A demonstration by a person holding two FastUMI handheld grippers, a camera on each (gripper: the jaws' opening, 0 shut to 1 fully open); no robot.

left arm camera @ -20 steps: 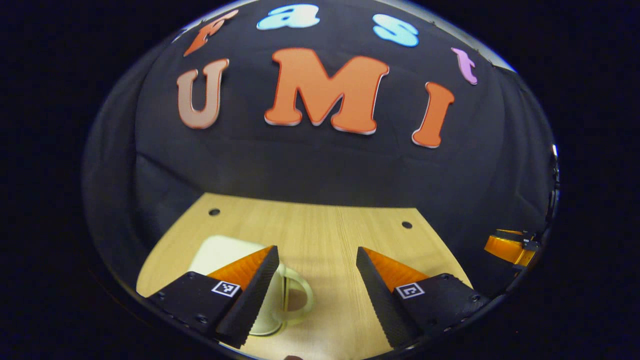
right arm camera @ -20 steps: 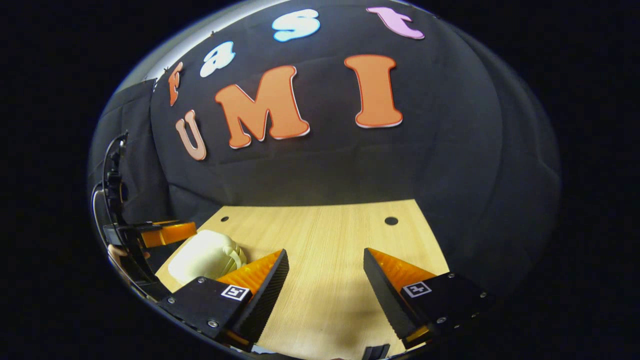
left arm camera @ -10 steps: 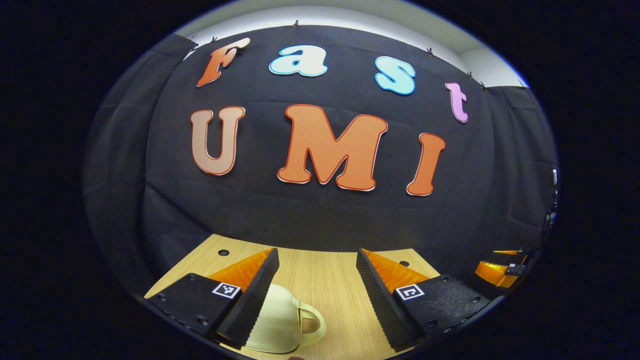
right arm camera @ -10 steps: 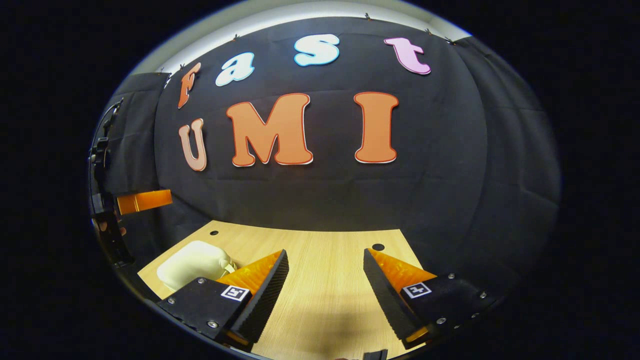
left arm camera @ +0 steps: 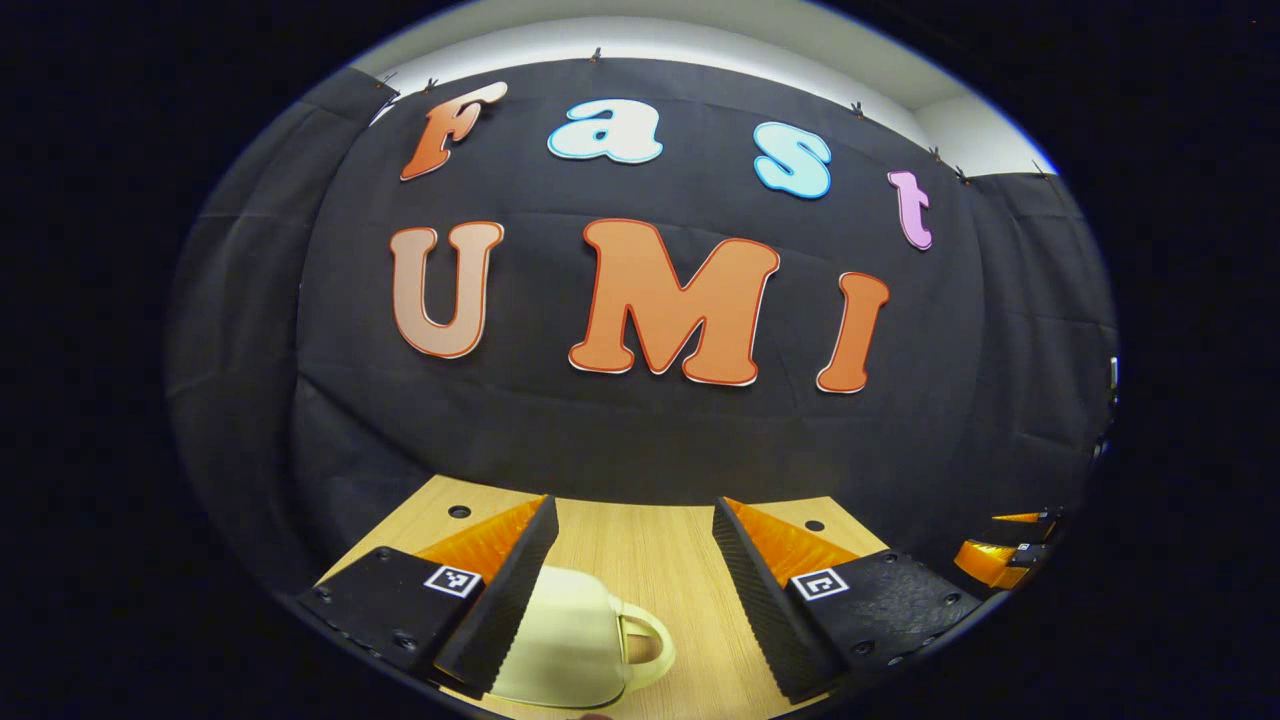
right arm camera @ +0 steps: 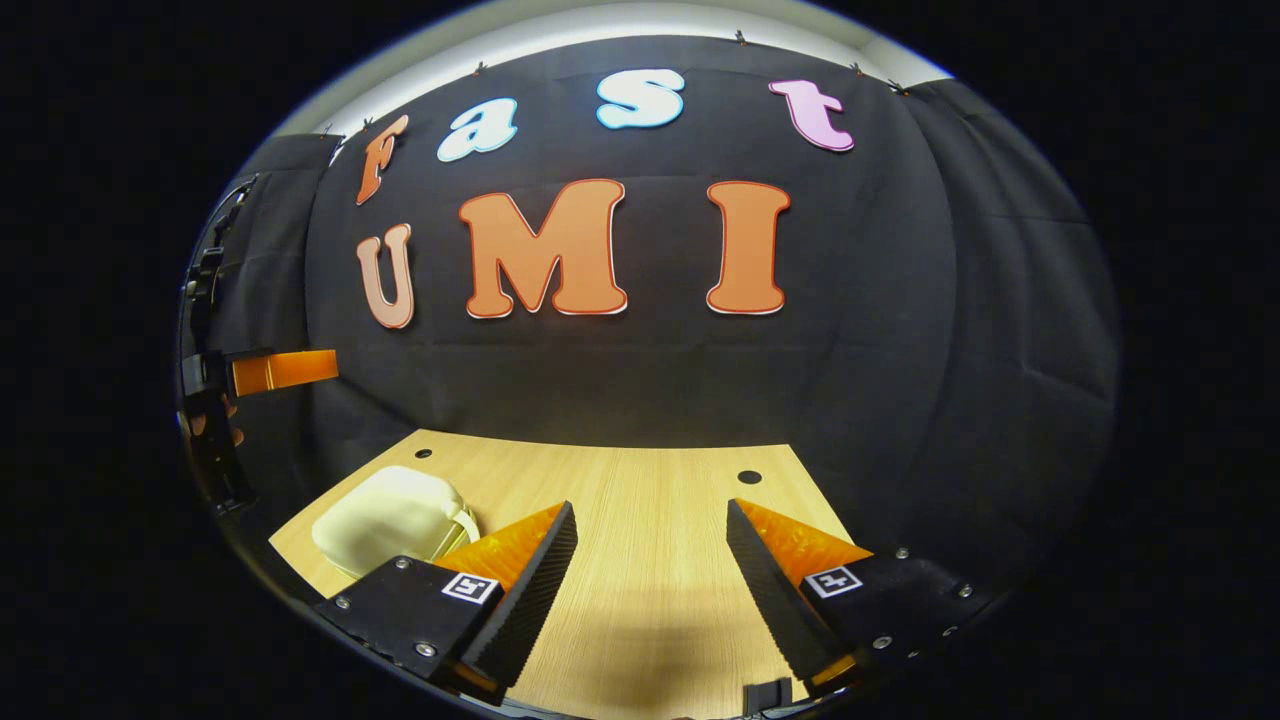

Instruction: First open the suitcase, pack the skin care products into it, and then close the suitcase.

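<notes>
Nearest to me, my left gripper (left arm camera: 632,590) has its jaws spread wide with nothing pinched between them. Just past the left finger lies the small cream suitcase (left arm camera: 570,640) — a rounded little case resting flat on the wooden table (left arm camera: 640,540), its loop handle (left arm camera: 645,642) turned toward the gap between my fingers. The left finger partly covers the case in this view; I cannot tell whether it touches the shell or merely passes in front of it.

My right gripper (right arm camera: 650,590) is likewise spread, holding nothing, poised over bare tabletop. In the right gripper view the suitcase (right arm camera: 385,518) sits off to the left, well apart from these fingers, and it looks shut — I see a smooth closed shell with no parted lid. Farther off on that side, at the edge of the view, the left gripper (right arm camera: 270,372) is held by a hand (right arm camera: 215,428). At the edge of the left gripper view, the right gripper (left arm camera: 1000,560) appears.

Beyond the table stands the black cloth wall (right arm camera: 900,330).

As I judge it, the task is at its very beginning: the case is not yet opened, nothing is packed, and I cannot spot any skin care products on the part of the table I see. Opening, packing and closing are all left.
</notes>
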